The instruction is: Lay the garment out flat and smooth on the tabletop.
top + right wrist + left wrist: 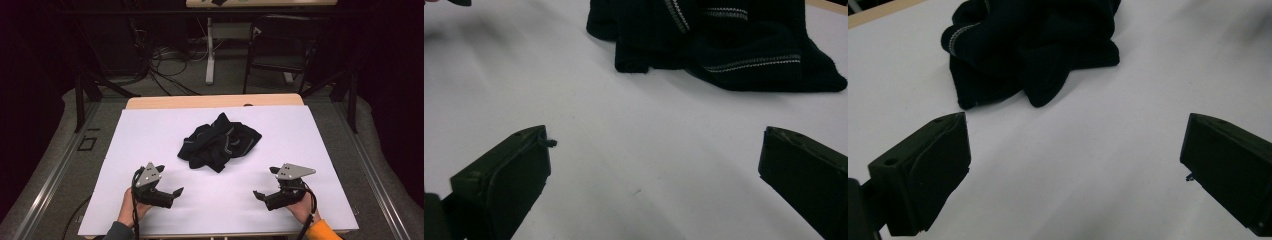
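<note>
Dark garment [220, 142] lies crumpled mid-table toward the far edge of the white table [150, 135], untouched, while left gripper [167, 183] and right gripper [265, 182] sit near the near edge, both spread wide and empty, likely staged to reach in.

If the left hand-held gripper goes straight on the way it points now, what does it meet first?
Probably the crumpled dark garment with pale stitched stripes. The open left hand-held gripper points across bare white table surface toward it, though whether its line passes the near edge is uncertain.
</note>
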A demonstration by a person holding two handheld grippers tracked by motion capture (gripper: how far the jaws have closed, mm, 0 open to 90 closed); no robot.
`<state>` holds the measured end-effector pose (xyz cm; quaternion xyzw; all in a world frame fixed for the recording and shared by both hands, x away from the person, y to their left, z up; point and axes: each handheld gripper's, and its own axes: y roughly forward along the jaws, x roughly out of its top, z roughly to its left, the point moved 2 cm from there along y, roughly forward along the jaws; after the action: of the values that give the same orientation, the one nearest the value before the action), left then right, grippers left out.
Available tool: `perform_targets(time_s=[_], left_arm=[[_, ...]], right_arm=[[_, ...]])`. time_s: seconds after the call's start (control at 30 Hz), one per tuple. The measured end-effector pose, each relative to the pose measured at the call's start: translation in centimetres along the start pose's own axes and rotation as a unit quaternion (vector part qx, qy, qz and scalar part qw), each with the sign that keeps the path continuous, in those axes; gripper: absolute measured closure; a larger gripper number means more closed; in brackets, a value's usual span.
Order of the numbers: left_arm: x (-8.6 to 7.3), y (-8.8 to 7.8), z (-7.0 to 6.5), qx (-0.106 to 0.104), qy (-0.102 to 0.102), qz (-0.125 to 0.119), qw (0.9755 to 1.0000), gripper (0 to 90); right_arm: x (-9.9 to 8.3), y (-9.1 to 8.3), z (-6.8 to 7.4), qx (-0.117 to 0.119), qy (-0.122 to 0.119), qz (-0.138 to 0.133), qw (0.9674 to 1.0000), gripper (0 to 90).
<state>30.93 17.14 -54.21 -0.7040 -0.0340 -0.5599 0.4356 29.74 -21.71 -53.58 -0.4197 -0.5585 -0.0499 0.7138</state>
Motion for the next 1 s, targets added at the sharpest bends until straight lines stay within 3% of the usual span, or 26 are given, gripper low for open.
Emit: perform_targets(time_s=[0.3,0.47,0.6,0.67,0.73,0.87,0.9,1.0], left_arm=[[1.2,3.5,0.3,0.022,0.011,0.037,0.9990,1.0],[1.6,5.4,0.8,0.021,0.010,0.063,0.9977,4.4],[2.0,6.4,1.0,0.020,0.007,0.070,0.9973,9.7],[2.1,6.6,1.1,0.026,0.010,0.079,0.9965,14.9],[2.0,7.4,1.2,0.042,0.008,0.107,0.9934,16.8],[2.2,7.6,1.5,0.048,-0.002,0.107,0.9931,20.0],[2.4,7.8,1.8,0.045,-0.013,0.098,0.9941,21.0],[2.6,8.2,2.0,0.036,-0.019,0.094,0.9948,24.5]], right_arm=[[1.2,2.5,-0.4,0.007,0.004,0.018,0.9998,0.9],[1.8,4.0,-0.4,0.008,-0.002,0.028,0.9996,2.7],[2.3,5.1,-0.2,0.010,-0.006,0.036,0.9993,6.6],[2.5,5.7,-0.1,0.012,-0.007,0.040,0.9991,10.0],[2.7,6.4,0.0,0.010,-0.005,0.045,0.9989,14.8],[3.1,7.9,0.5,0.016,-0.012,0.059,0.9981,20.0],[3.1,8.4,0.6,0.018,-0.014,0.063,0.9978,21.4],[3.3,9.7,0.9,0.021,-0.020,0.076,0.9967,27.9]])
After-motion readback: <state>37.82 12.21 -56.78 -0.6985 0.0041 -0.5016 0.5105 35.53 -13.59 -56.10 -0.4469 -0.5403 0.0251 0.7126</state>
